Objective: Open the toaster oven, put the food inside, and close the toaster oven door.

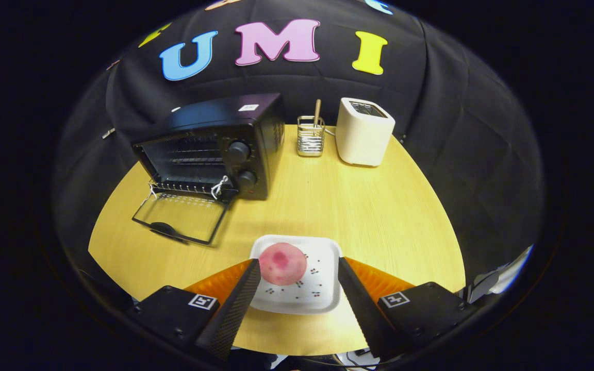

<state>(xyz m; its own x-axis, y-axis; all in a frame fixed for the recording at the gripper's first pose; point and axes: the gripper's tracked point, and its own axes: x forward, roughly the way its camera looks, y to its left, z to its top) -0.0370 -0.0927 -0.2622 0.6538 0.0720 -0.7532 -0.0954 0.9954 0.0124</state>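
Both fingers of the tool (294, 286) are spread wide astride the food (282, 264) on its plate (323, 299), positioned for pickup toward the opened toaster oven (209, 149).

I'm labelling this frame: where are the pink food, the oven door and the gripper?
pink food (282, 264): gripper view, its top.
oven door (182, 216): gripper view, glass pane, lying open.
gripper (297, 265): gripper view, open, midway between fingertips.

The tongs (299, 268) are spread wide, their two dark textured fingers (237, 304) angled inward toward each other from orange bases, with a broad gap between the tips. Each finger's black mount carries a small square marker. Neither finger presses on anything; both hover just above the counter (379, 216).
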